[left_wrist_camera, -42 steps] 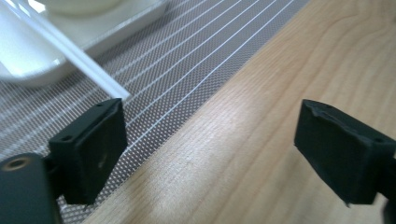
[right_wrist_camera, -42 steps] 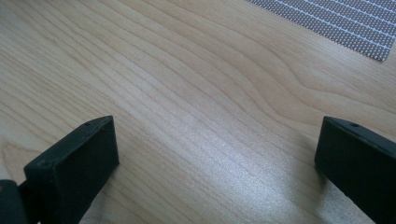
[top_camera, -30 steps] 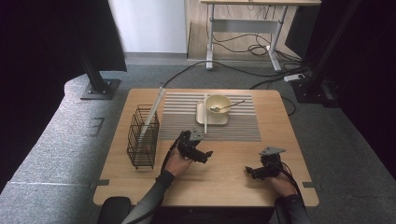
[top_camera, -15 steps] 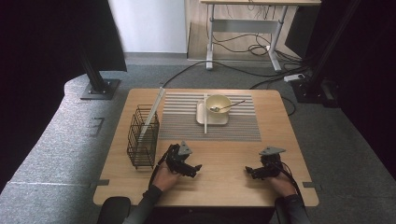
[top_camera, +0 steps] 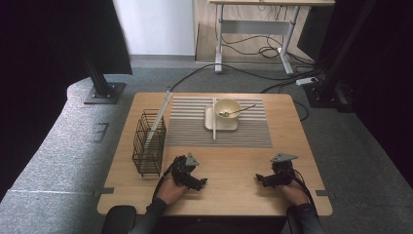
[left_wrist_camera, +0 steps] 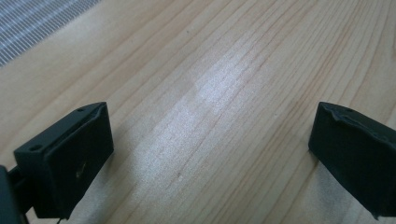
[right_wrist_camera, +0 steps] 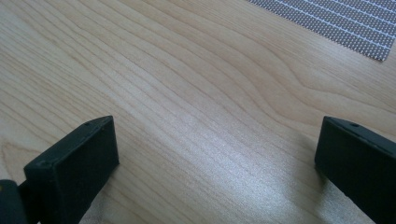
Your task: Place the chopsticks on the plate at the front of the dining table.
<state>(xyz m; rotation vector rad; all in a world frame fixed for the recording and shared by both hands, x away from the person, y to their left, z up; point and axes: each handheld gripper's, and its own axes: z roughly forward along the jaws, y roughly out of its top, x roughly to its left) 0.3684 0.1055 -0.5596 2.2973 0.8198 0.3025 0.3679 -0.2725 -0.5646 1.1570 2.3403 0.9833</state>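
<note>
Left gripper (top_camera: 198, 184) nearer table's (top_camera: 234, 161) front.

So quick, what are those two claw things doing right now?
Left gripper: open, empty, low over the light wooden table.
Right gripper: open, empty, over the same table.

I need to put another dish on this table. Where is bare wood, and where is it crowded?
Bare wood lies between the left gripper and right gripper, in front of the striped mat, and right of the mat. Crowded: the bowl with spoon on the mat, the wire rack at the left.
</note>
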